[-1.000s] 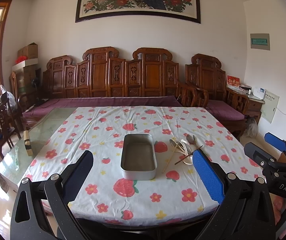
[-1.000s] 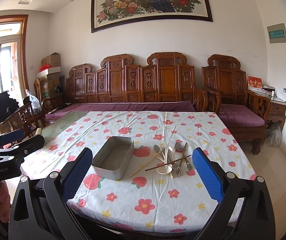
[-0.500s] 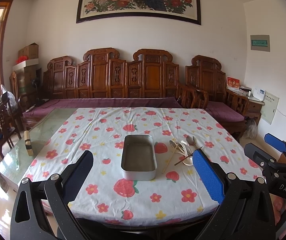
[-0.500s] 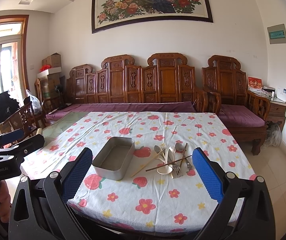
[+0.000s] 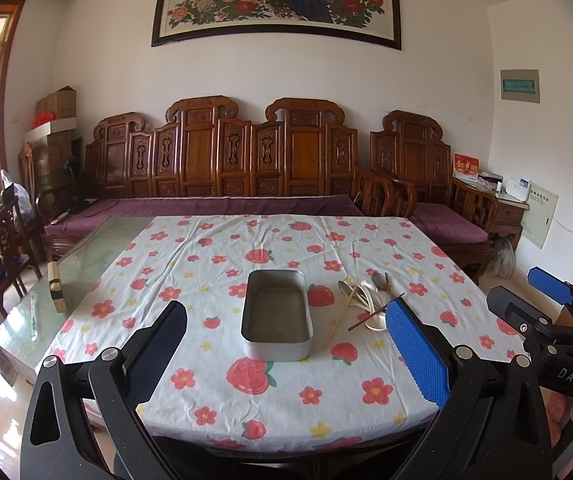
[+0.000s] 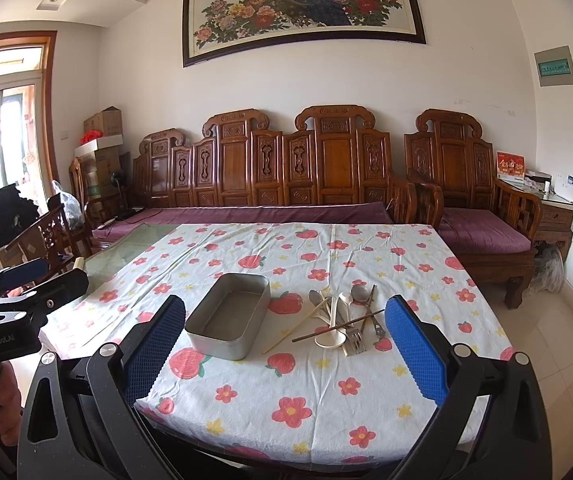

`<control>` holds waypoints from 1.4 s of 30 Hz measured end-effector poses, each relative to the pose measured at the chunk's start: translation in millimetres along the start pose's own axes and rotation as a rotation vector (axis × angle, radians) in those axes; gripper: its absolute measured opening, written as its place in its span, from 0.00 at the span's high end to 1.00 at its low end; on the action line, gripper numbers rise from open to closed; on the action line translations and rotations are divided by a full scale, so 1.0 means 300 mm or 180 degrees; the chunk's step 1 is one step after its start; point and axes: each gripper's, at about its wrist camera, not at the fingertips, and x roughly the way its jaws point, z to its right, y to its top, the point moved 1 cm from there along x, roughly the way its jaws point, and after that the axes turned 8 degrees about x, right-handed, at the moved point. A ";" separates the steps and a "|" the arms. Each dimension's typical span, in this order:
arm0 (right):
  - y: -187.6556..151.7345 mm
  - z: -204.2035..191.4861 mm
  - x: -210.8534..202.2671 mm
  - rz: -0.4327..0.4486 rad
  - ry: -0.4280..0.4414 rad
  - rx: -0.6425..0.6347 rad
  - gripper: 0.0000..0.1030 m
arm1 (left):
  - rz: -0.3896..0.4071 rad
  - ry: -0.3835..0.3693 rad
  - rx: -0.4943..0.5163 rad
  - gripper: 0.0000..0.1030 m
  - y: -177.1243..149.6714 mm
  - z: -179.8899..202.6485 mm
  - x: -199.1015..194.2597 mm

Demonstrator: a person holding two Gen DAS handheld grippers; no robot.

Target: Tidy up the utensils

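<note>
Nothing sorted yet: metal tin [image 6: 228, 318] sits empty mid-table near the front edge, utensil pile [image 6: 340, 318] just right of it, left gripper [image 5: 286, 356] and right gripper [image 6: 284, 354] both spread wide, holding nothing.

I see a rectangular metal tin [image 6: 228, 322] with rounded corners sitting open and empty on the tabletop [image 6: 286, 400], its long side angled away from me in the right wrist view. Just to its right lies a loose heap of utensils [image 6: 342, 320]: a pale chopstick [image 6: 292, 330] slanting toward the tin, a dark chopstick [image 6: 338, 326] lying across the heap, a cream plastic spoon [image 6: 331, 338] with its bowl nearest me, two metal spoons [image 6: 360, 292] with bowls at the far end, and a metal fork [image 6: 353, 342] with tines pointing my way. From the left wrist view I see the tin [image 5: 277, 316] lengthwise, with the heap [image 5: 366, 300] beside it, partly hidden.
</note>
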 end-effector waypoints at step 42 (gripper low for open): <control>-0.053 0.024 0.109 -0.0206 0.0048 -0.0060 0.02 | -0.0370 -0.0141 0.0079 0.06 -0.071 0.012 0.165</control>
